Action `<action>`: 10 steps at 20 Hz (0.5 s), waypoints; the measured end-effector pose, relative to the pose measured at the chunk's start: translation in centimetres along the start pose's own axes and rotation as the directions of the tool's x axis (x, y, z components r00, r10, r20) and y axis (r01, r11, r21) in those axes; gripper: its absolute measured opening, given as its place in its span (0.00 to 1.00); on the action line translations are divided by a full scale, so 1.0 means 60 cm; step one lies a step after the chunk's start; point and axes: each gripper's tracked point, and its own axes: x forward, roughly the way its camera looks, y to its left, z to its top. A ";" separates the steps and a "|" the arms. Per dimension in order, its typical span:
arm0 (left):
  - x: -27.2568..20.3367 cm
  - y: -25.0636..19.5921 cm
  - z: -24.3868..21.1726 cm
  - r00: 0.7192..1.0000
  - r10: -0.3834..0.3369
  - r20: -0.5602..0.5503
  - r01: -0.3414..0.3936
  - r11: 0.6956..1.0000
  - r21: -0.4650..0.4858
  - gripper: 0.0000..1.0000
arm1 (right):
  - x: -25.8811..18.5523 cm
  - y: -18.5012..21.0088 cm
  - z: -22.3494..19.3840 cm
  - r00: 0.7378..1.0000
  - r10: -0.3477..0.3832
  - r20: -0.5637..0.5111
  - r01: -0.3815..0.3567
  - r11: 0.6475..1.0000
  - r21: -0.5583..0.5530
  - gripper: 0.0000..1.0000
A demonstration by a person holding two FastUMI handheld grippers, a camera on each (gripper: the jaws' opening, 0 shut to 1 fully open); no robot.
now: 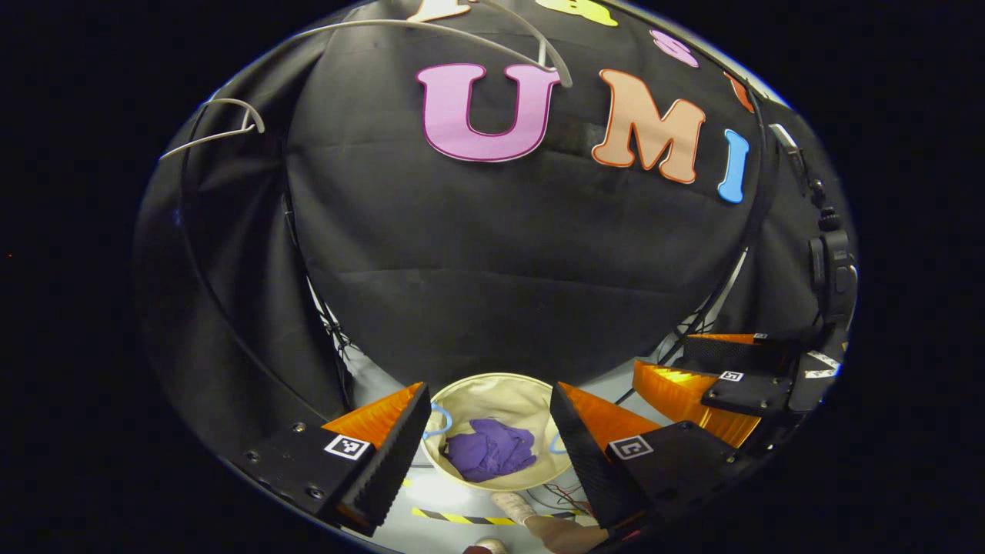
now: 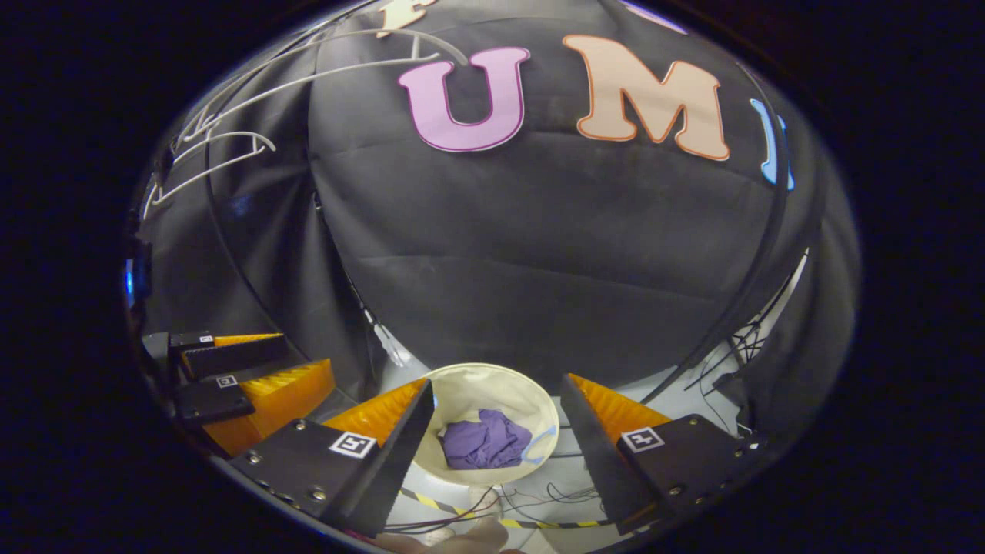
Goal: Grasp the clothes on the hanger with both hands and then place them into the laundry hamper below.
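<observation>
Two hand-held grippers are held high above the floor, and both are spread wide apart with nothing between their fingers. In the left gripper view, the left hand-held gripper (image 1: pixel 490 400) is seen at the bottom, and the right hand-held gripper (image 1: pixel 692 369) is seen off to the right, near it. In the right gripper view, the right hand-held gripper (image 2: pixel 496 392) is seen at the bottom, and the left hand-held gripper (image 2: pixel 254 362) is seen off to the left.

The purple clothes (image 1: pixel 490 450) are crumpled in a heap inside the round cream laundry hamper (image 1: pixel 492 388), which stands on the pale floor (image 1: pixel 369 377) below. The clothes (image 2: pixel 485 440) and the hamper (image 2: pixel 469 385) are seen between the fingers in both views.

Bare white hangers (image 1: pixel 219 127) are seen up high at the left against the black wall. Black wires (image 2: pixel 531 492) and a yellow-and-black tape strip (image 1: pixel 462 517) are seen on the floor near the hamper.
</observation>
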 end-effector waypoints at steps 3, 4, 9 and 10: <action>-0.039 0.004 0.001 0.999 -0.013 0.030 0.013 1.000 0.014 0.97 | -0.050 0.008 0.003 0.998 -0.025 0.051 0.025 1.000 -0.008 1.00; -0.056 0.005 0.001 0.999 -0.015 0.038 0.014 1.000 0.018 0.97 | -0.071 0.014 0.004 0.997 -0.031 0.070 0.032 0.999 -0.009 1.00; -0.156 0.004 0.023 0.991 -0.032 0.128 0.025 0.998 0.060 0.96 | -0.177 0.036 0.031 0.984 -0.057 0.167 0.054 0.998 0.024 0.95; -0.175 0.002 0.033 0.987 -0.039 0.155 0.029 0.997 0.067 0.94 | -0.202 0.039 0.041 0.979 -0.065 0.193 0.061 0.998 0.029 0.96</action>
